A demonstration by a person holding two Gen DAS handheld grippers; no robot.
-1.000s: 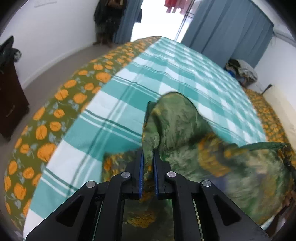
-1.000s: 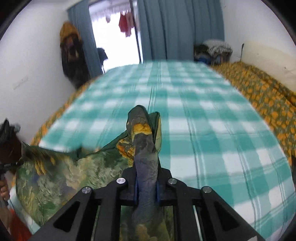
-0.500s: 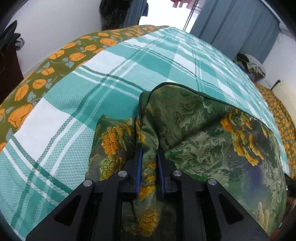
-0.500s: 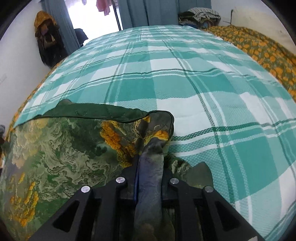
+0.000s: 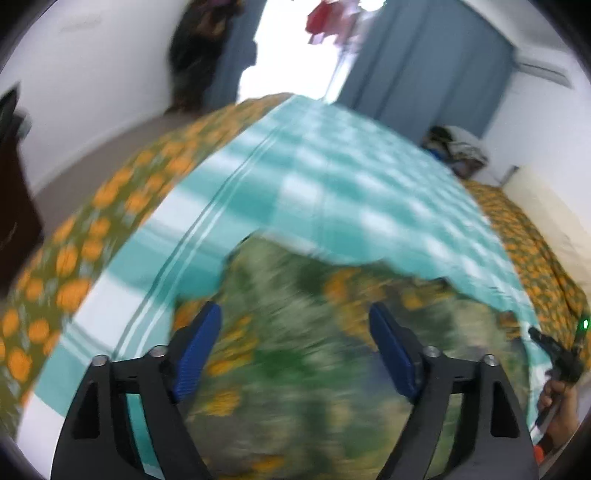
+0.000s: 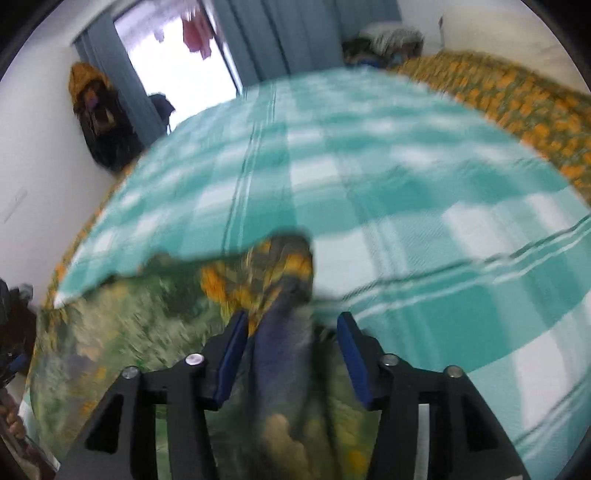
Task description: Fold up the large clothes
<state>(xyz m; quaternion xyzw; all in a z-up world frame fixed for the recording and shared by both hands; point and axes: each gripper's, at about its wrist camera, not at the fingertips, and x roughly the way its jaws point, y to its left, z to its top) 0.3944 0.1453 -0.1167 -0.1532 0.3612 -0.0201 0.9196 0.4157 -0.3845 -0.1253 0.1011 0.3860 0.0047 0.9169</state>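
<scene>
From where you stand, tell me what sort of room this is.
Most likely a bedroom in a home: a wide bed under a teal checked sheet, blue curtains beside a bright doorway, and clothes piled in the far corner.

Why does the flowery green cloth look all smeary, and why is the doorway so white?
Left wrist view: the green cloth is streaked with motion blur, while the left claw, its jaws opening, stays sharp. Right wrist view: the checked bedspread smears the same way, and a bunched bit of cloth sits between the right claw fingers. In both views the doorway glares white from daylight.
</scene>
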